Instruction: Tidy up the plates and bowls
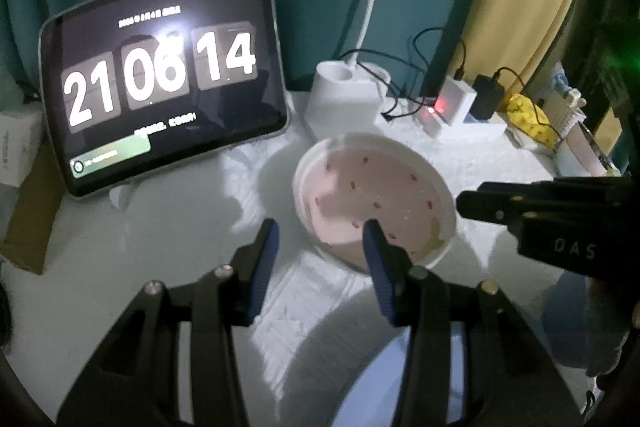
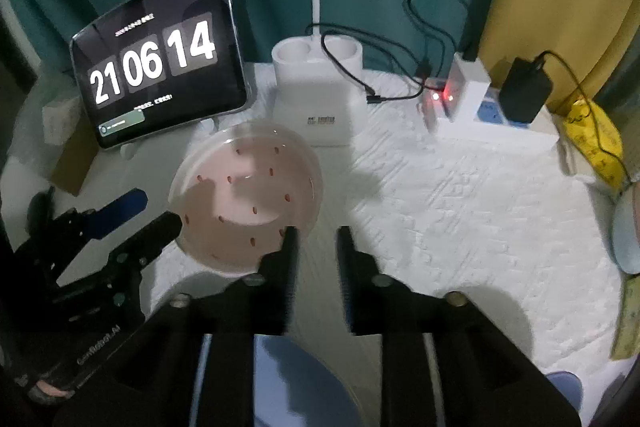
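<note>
The pink bowl [image 1: 372, 203], resting on the white cloth [image 2: 460, 211] near the tablet [image 1: 160, 79], looks rigid, smooth and probably breakable, so its thin rim seems the best hold; left gripper [image 1: 320, 247] and right gripper [image 2: 316, 247] both stand open, empty.

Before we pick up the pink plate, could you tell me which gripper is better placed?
Probably the left gripper: its open jaws already straddle the pink plate's near rim, while the right gripper hangs beside it.
</note>
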A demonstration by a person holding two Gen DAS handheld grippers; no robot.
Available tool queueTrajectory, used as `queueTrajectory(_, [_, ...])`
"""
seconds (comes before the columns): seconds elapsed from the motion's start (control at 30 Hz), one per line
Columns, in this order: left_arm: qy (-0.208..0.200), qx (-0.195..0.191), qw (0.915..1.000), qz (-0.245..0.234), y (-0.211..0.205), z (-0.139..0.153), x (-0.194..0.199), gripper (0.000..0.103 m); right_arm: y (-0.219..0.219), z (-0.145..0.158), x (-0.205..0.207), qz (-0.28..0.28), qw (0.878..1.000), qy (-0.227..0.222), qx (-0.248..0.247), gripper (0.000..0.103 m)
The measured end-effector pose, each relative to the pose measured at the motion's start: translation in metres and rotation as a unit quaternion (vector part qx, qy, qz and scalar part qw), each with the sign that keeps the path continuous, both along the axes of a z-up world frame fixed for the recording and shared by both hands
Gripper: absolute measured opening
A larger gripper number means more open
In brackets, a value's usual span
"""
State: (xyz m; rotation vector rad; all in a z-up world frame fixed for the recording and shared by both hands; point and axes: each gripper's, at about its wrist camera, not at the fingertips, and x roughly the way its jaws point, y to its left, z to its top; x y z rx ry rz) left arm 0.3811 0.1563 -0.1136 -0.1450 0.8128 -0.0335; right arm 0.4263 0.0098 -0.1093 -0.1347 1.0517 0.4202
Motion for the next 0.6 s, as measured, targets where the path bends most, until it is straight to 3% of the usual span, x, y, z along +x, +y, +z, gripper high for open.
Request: queueTrajectory(0.6, [0.048,-0.019,0.9985,-0.018,0.001,-0.029,0.031,0.045,0.023,-0.048,0.034,-0.035,0.998,0.056,0.002,0.028])
